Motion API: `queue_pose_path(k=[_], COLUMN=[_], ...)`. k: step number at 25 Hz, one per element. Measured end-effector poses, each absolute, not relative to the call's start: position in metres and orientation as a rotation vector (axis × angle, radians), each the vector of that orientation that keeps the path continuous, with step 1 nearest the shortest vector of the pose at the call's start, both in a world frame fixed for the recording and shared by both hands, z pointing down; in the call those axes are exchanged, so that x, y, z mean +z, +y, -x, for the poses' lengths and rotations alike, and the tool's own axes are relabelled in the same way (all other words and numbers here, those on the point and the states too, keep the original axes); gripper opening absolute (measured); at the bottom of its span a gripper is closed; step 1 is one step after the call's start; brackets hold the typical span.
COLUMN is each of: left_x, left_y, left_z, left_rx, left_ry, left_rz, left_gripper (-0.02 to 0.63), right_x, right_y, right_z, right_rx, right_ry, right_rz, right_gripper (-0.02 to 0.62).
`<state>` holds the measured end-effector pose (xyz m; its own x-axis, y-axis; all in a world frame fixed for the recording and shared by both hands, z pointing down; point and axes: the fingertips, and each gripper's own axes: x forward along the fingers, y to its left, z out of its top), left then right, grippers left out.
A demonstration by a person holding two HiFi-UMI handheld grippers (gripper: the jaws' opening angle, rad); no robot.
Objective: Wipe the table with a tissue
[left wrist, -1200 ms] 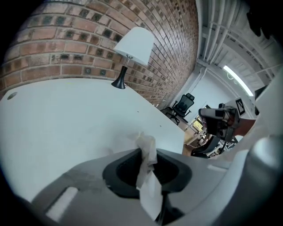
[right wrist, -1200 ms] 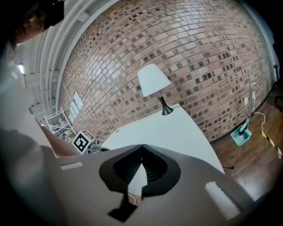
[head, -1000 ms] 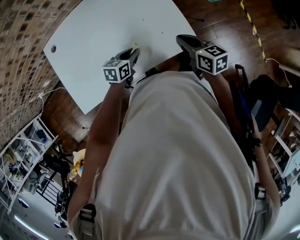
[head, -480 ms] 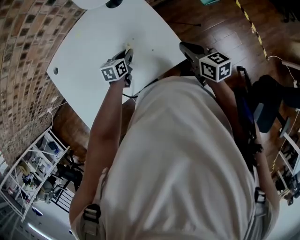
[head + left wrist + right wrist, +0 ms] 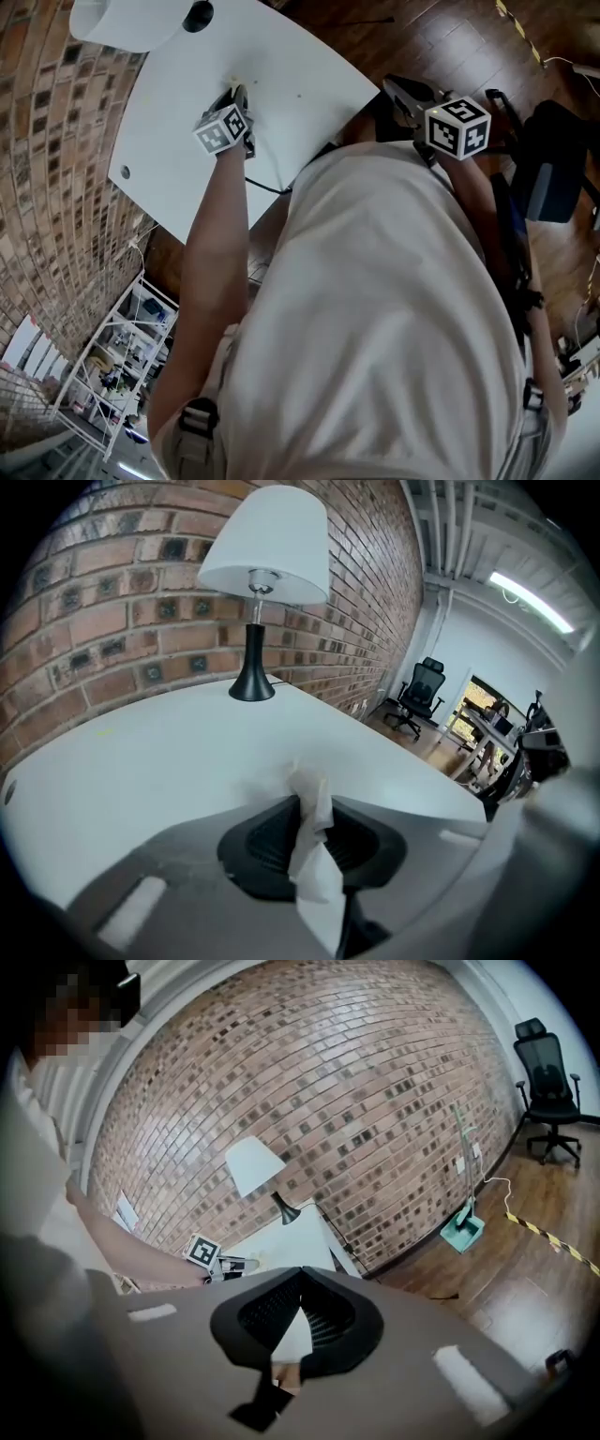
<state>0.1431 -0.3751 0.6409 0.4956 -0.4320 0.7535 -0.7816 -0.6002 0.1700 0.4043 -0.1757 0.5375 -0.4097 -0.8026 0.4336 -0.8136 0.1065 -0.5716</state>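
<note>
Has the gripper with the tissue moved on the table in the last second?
Yes. The left gripper, shut on the tissue, has slid farther across the table, toward the lamp.

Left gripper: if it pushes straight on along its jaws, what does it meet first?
The left gripper, shut on the tissue, points low across the white table, so the tabletop probably comes first. Further on, the lamp base stands slightly left of that line, though depth is unclear.
</note>
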Motion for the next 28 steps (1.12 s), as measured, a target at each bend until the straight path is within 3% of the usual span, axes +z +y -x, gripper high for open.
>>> queue_pose_path(k=[14,28], left_x=[0.650,0.666], left_y=[-0.375,-0.286], left_z=[-0.169,-0.212], left_rx=[1.021,1.046], left_ry=[-0.921,-0.675], left_rz=[-2.319,-2.378], left_gripper=[0.066,0.064], right_x=[0.542,0.540], right_y=[-0.136,-0.160], right_z=[-0.429,-0.416], right_rx=[1.254,1.264], right_ry=[-2.225,-2.346], right_rz=[-1.905,-1.767], right_gripper=[0.008,0.008])
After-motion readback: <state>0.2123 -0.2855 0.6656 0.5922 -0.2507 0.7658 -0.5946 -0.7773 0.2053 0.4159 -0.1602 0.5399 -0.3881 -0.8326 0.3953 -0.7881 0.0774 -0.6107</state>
